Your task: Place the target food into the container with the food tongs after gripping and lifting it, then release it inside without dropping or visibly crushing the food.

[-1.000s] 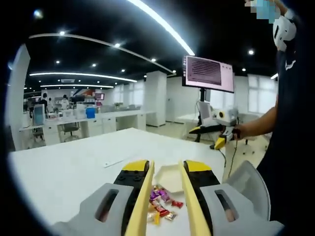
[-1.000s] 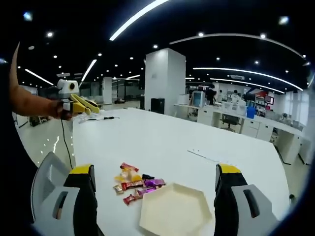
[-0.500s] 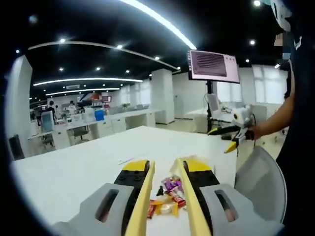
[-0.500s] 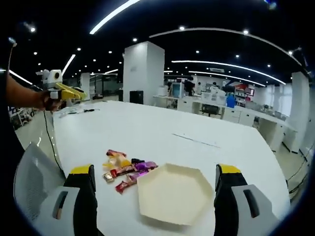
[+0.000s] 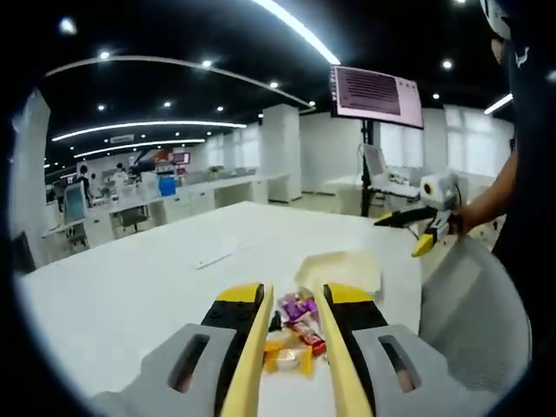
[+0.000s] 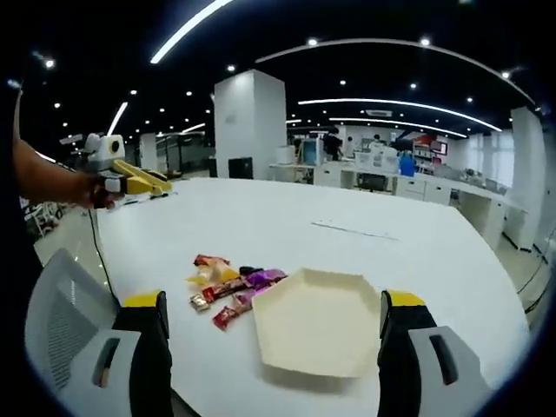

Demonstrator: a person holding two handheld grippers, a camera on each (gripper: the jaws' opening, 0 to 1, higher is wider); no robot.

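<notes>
A pile of small wrapped sweets (image 5: 293,334) lies on the white table (image 5: 130,295); in the left gripper view I see it low down, through the narrow gap between my left gripper's (image 5: 294,291) yellow-tipped jaws, which hold nothing. Just beyond the pile sits a cream hexagonal plate (image 5: 340,269). In the right gripper view the sweets (image 6: 228,287) lie left of the plate (image 6: 317,326), and my right gripper (image 6: 274,300) stands wide open above the table's near edge, empty. Each gripper also appears in the other's view: the left gripper (image 6: 130,176) and the right gripper (image 5: 421,221), both held off the table.
A thin pale strip (image 6: 352,230) lies on the table beyond the plate. A grey chair back (image 6: 61,321) stands by the near edge. A screen on a stand (image 5: 375,94) rises behind. Desks and a person stand far off.
Both views have shifted with the hands; the sweets and plate now sit nearer the middle of each view. Nothing on the table has moved, and the jaws keep their gaps.
</notes>
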